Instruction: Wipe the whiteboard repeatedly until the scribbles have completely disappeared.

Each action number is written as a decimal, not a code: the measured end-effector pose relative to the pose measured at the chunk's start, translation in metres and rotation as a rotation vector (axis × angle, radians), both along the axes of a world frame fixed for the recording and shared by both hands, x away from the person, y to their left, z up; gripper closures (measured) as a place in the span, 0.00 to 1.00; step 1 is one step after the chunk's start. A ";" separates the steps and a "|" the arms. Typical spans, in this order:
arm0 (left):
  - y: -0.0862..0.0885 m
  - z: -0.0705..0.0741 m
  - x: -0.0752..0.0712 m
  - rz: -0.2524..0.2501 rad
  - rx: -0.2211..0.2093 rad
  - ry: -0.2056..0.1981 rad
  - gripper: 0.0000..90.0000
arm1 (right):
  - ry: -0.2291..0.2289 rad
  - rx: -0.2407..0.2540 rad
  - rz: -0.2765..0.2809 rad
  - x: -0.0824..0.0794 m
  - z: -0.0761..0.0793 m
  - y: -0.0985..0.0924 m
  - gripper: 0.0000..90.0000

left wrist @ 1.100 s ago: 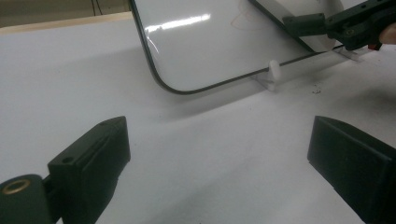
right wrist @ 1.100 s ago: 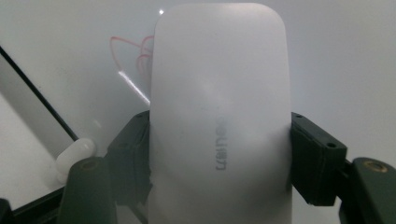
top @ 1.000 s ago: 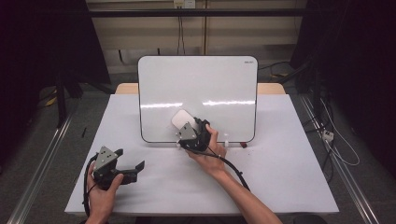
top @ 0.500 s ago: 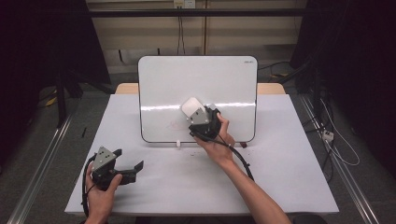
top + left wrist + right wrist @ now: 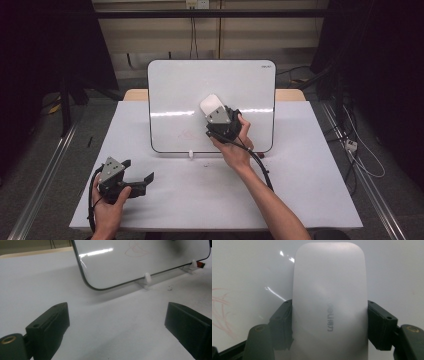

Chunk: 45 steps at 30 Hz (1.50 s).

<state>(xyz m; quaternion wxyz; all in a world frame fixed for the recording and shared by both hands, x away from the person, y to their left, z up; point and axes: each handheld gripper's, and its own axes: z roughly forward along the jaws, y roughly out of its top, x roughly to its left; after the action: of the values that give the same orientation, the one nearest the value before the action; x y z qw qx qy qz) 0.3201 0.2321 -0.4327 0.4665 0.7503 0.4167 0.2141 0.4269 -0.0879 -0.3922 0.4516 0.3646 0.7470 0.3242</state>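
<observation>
White eraser sits centre frame in the right gripper view, clamped between the right gripper's jaws and held against the whiteboard. Faint red scribble lies lower left. Left gripper, jaws wide apart, rests on the table at lower left.

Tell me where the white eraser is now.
In the high view, the white eraser is against the whiteboard, right of its centre, clamped in the right tongs.

white table carries an upright whiteboard on clips.
</observation>
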 end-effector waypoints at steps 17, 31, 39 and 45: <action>-0.002 0.000 -0.001 -0.007 0.005 -0.002 0.06 | -0.010 -0.098 0.145 -0.027 -0.040 0.065 0.35; 0.000 -0.001 -0.001 -0.005 0.006 0.005 0.06 | 0.003 -0.136 0.197 -0.029 -0.043 0.067 0.35; 0.002 0.000 -0.003 0.000 0.001 0.001 0.06 | -0.007 -0.076 0.132 -0.012 -0.022 0.047 0.35; 0.003 0.000 -0.003 0.004 -0.003 0.002 0.06 | -0.018 -0.048 0.093 0.004 -0.003 0.034 0.35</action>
<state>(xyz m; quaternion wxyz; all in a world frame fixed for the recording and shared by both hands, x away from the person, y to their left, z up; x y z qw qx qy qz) 0.3174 0.2347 -0.4326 0.4668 0.7491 0.4187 0.2138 0.4311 -0.0537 -0.3950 0.4513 0.3155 0.7667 0.3301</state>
